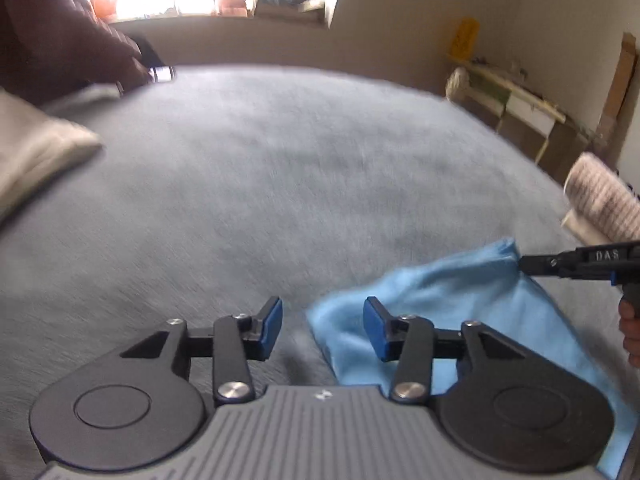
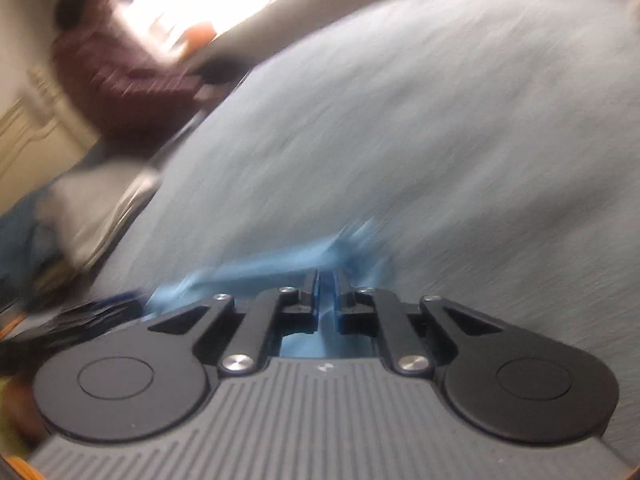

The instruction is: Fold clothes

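1. Left wrist view: my left gripper (image 1: pixel 323 330) hangs over the grey bed (image 1: pixel 280 184) with its jaws apart and nothing between the pads. The blue cloth (image 1: pixel 460 312) lies crumpled on the bed just to the right of my open jaws; its near left edge sits beside my right finger, not inside the gap. My right gripper (image 1: pixel 524 265) comes in from the right edge and pinches the cloth's far upper corner, so the cloth runs from that corner down and toward me. A folded beige pile (image 1: pixel 36 152) lies well apart at the left, and another person's sleeve (image 1: pixel 60 32) shows beyond it.

2. Right wrist view: badly blurred. My right gripper (image 2: pixel 326 280) is clamped on the cloth (image 2: pixel 280 264); blue fabric fills the narrow slit between the pads and trails off to the left.

3. Judgement: my left gripper is the nearer one to the free edge. It likely needs to shift right to take that edge before any fold can start.
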Available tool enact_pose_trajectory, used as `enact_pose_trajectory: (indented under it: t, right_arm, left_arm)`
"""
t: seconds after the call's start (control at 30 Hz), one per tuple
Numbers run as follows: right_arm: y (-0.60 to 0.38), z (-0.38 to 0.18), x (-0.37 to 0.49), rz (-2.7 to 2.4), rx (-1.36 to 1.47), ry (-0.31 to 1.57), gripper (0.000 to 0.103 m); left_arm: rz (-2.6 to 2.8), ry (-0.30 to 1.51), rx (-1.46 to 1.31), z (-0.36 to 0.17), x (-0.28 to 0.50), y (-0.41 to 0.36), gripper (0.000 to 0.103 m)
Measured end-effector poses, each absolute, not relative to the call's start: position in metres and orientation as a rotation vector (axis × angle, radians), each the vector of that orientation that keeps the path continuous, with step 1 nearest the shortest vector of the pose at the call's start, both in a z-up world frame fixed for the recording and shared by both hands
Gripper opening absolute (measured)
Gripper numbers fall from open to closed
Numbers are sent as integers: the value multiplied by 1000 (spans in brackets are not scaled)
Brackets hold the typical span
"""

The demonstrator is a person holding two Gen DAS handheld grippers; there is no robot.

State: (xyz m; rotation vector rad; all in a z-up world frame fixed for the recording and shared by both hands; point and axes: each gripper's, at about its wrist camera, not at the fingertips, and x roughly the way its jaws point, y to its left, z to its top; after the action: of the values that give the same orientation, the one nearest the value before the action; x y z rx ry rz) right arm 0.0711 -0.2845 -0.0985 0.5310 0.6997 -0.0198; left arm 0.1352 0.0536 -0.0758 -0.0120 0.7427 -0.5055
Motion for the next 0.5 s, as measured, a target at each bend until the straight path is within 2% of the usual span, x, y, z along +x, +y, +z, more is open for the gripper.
enact_pose_trajectory:
  t: [0.17, 0.37, 0.43, 0.5]
  right_arm:
    - [-281, -71, 40, 53, 490, 705, 11]
    - [-249, -101, 14, 121, 412, 840, 9]
    - [-257, -107, 7, 49, 428, 838, 7]
    - [-269, -100, -4, -18, 458, 799, 13]
  left_arm:
    - [-607, 768, 40, -62, 97, 51, 51]
    - [-656, 849, 157, -99, 72, 19, 51]
    - [-630, 841, 140, -90, 74, 27, 49]
    - [-612, 828, 118, -77, 74, 38, 49]
